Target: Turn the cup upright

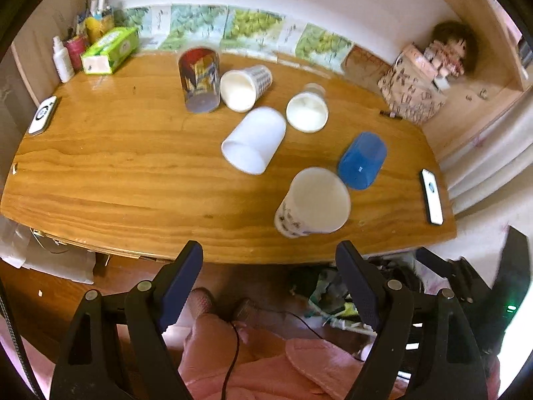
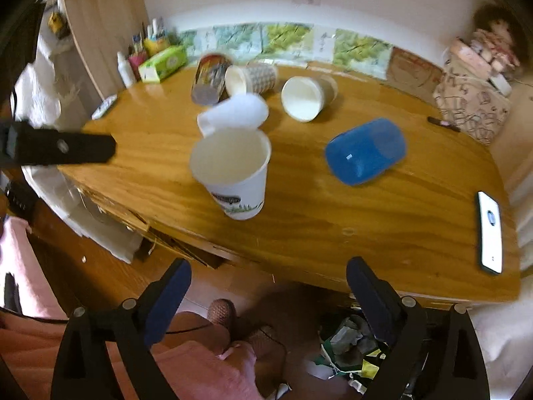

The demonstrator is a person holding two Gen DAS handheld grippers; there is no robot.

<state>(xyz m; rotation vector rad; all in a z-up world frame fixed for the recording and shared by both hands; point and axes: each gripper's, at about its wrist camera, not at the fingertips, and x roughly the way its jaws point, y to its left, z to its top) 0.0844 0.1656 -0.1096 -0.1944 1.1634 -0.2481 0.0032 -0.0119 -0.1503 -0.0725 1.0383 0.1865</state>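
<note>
A white printed paper cup stands upright near the table's front edge. Behind it lie cups on their sides: a frosted white one, a blue one, a patterned paper cup, a plain paper cup and a colourful printed tumbler. My left gripper is open and empty, off the front edge. My right gripper is open and empty, also short of the edge.
A phone lies at the table's right end, a white remote at the left. A green tissue box and bottles stand back left. A patterned bag and doll sit back right.
</note>
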